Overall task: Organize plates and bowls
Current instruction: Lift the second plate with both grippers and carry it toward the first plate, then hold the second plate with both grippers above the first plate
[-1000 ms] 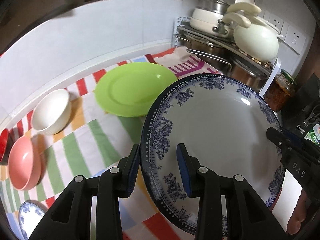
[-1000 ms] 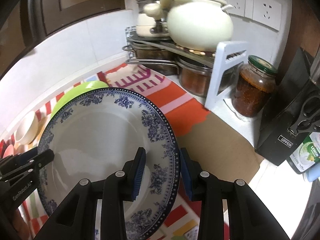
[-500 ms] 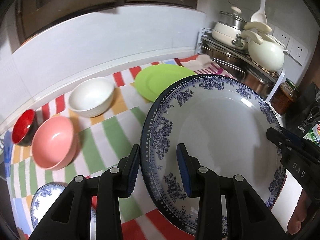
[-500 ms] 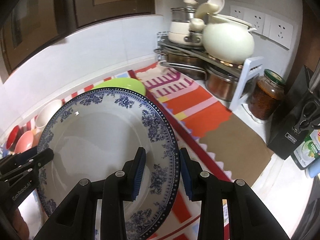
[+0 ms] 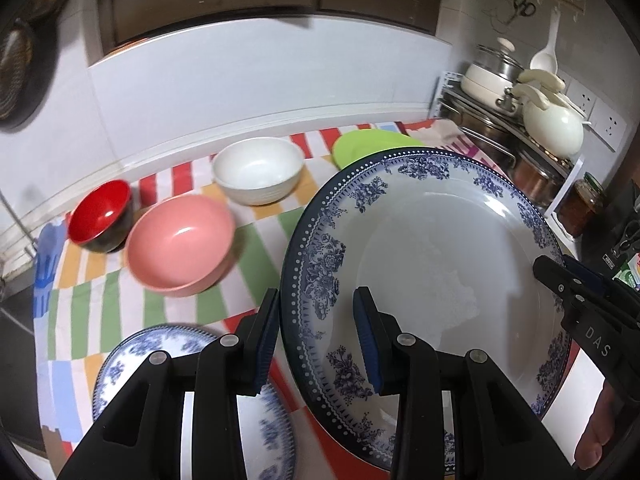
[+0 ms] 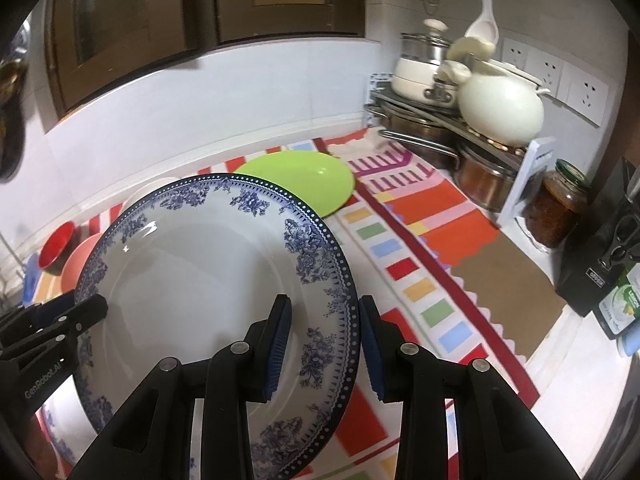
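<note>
Two grippers, one blue-patterned plate held clear of the cloth

Both grippers clamp the same large blue-and-white plate [image 5: 432, 248] at opposite rims. The left gripper [image 5: 316, 344] has its jaws drawn narrow on the plate's left rim, one blue pad above the rim and one beneath. The right gripper [image 6: 326, 344] grips the right rim in like manner, jaws equally narrow. The plate hangs tilted above the striped cloth [image 5: 256, 248], touching nothing else.

Legible writing — "DAS" on the right gripper's body as seen from the left wrist view; "GenRobot.AI" on the left gripper's body as seen from the right wrist view. A dark knife block [image 6: 600, 248] at far right carries a small label, too blurred to read with certainty. A green bottle [image 6: 624, 304] beside it shows "LEMON".

On the cloth, seen from the left wrist:
- a red bowl [image 5: 100, 212] with dark outside, nearest the wall at left
- a pink bowl [image 5: 180, 240] just beside it
- a white bowl [image 5: 258, 168] further along
- a green plate [image 5: 368, 144] behind the held plate's far rim
- a second blue-patterned plate [image 5: 140, 356] lying flat under the left gripper, blurred

At the corner stands a rack [image 6: 524, 176] of pots — a cream pot [image 6: 500, 108] on top, a jar [image 6: 560, 208] with a green lid beside it
</note>
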Tool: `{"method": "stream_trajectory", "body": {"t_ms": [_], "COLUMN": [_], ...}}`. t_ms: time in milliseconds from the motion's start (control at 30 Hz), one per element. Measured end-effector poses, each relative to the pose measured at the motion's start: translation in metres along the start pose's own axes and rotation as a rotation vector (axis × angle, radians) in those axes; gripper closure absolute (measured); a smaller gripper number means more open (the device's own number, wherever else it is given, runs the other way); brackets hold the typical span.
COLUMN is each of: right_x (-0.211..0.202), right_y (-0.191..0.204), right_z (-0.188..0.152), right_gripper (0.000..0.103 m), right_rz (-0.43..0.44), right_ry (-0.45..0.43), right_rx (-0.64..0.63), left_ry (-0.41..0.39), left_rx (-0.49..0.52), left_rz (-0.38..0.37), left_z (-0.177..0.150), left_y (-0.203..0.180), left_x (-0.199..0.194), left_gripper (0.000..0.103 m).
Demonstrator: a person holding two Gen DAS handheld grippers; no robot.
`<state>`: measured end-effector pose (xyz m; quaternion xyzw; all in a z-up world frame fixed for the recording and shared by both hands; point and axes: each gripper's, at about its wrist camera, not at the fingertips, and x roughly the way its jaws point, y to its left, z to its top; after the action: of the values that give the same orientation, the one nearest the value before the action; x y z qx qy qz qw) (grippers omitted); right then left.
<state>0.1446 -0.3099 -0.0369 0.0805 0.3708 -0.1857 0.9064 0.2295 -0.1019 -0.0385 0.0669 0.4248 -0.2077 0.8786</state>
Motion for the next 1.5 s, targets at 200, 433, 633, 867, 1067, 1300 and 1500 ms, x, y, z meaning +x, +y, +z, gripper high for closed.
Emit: {"method": "stream_trajectory", "body": {"t_ms": [200, 433, 633, 867, 1067, 1300, 1500], "right_x": [-0.008, -0.016, -0.021, -0.025, -0.025, -0.021, -0.017], "right_y": [0.027, 0.063, 0.094, 0.133, 0.163, 0.192, 0.210], "right_z": [-0.008, -0.016, -0.021, -0.030, -0.040, -0.050, -0.060], "right_gripper": [0.067, 0.067, 0.067, 0.067, 0.067, 0.067, 0.067], "right_rz": [0.028, 0.066, 0.104, 0.158, 0.209, 0.258, 0.282], "right_ry": [-0.002, -0.002, -0.003, 0.000, 0.015, 0.041, 0.069], "right_rx": [-0.030, -0.078, -0.120, -0.175, -0.219, -0.266, -0.302], "left_ry": [-0.004, -0.011, -0.018, -0.014, 0.002, 0.026, 0.058], "left_rx": [-0.033, -0.070, -0.112, -0.166, -0.209, -0.261, -0.285], "left_rz": [0.030, 0.053, 0.090, 0.146, 0.196, 0.233, 0.247], "left_z": [-0.013, -0.029, -0.043, -0.061, -0.077, -0.094, -0.108], "left_y": [0.029, 0.064, 0.096, 0.130, 0.157, 0.180, 0.190], "left_x": [-0.014, -0.027, -0.040, -0.052, -0.059, -0.063, -0.059], "left_gripper": [0.066, 0.066, 0.066, 0.066, 0.066, 0.066, 0.066]}}
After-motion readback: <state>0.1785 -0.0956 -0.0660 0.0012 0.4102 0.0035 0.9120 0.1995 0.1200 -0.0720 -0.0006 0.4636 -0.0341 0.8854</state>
